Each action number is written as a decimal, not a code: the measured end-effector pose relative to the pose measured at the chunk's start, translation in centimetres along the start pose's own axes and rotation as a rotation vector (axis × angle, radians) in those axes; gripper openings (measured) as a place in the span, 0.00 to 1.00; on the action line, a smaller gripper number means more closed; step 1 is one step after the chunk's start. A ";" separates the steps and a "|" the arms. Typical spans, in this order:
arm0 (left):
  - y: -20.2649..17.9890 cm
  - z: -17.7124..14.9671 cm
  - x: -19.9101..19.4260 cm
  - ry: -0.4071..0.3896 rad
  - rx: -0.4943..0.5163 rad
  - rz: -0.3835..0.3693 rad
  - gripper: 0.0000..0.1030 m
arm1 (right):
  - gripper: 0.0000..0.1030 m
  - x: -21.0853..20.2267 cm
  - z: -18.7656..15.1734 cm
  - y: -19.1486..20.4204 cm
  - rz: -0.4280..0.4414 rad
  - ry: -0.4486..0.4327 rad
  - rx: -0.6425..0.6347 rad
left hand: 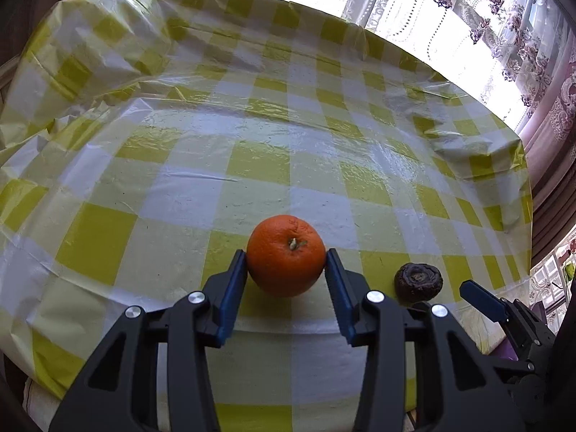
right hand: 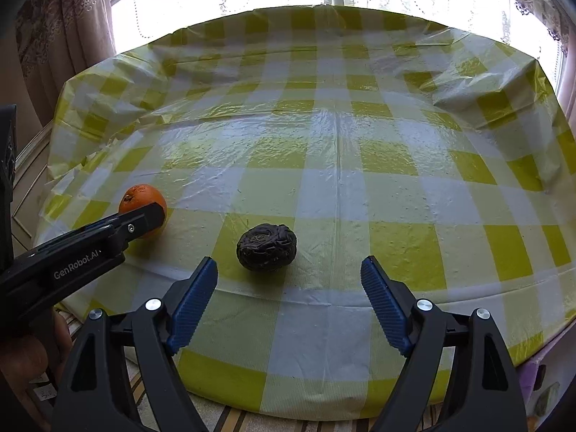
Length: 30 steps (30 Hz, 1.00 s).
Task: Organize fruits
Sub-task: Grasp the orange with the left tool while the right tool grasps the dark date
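An orange (left hand: 286, 255) sits near the front edge of the table, between the two blue pads of my left gripper (left hand: 287, 261), which is shut on it. The orange also shows in the right wrist view (right hand: 142, 198), partly behind the left gripper's finger (right hand: 144, 221). A dark wrinkled fruit (left hand: 418, 280) lies on the cloth just right of the orange; in the right wrist view it (right hand: 266, 247) lies just ahead of my right gripper (right hand: 289, 270), which is open and empty. One right fingertip (left hand: 480, 300) shows in the left wrist view.
The table (right hand: 342, 180) wears a crinkled yellow-and-white checked plastic cloth, raised in folds at the back corners. Lace curtains (left hand: 504, 18) and a bright window stand behind it. The table's front edge (right hand: 288, 410) lies just under my grippers.
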<state>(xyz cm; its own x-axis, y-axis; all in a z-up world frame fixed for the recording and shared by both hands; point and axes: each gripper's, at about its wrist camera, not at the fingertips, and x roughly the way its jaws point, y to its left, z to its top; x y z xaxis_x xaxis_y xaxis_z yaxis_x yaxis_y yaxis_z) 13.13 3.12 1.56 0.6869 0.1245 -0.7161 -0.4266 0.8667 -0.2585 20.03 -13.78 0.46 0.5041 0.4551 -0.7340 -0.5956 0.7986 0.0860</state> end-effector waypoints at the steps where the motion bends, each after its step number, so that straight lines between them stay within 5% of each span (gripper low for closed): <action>1: 0.1 0.0 -0.1 -0.002 -0.005 0.001 0.43 | 0.77 0.1 0.1 0.2 0.000 -0.001 -0.004; 11: 0.6 -0.3 0.0 -0.003 -0.018 -0.006 0.43 | 0.66 1.7 1.0 1.6 -0.009 0.010 -0.040; 21: 0.3 -0.5 0.0 -0.002 0.002 0.001 0.43 | 0.38 2.3 0.9 1.9 -0.007 0.026 -0.051; 30: -0.5 -0.8 0.3 0.009 0.036 0.022 0.43 | 0.36 1.9 0.3 2.2 -0.014 0.017 -0.063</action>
<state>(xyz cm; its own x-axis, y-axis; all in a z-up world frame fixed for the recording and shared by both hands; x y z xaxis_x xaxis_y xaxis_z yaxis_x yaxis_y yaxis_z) 13.05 2.35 0.93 0.6723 0.1398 -0.7270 -0.4201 0.8806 -0.2192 19.91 -11.02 -0.53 0.5019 0.4370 -0.7464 -0.6274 0.7779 0.0335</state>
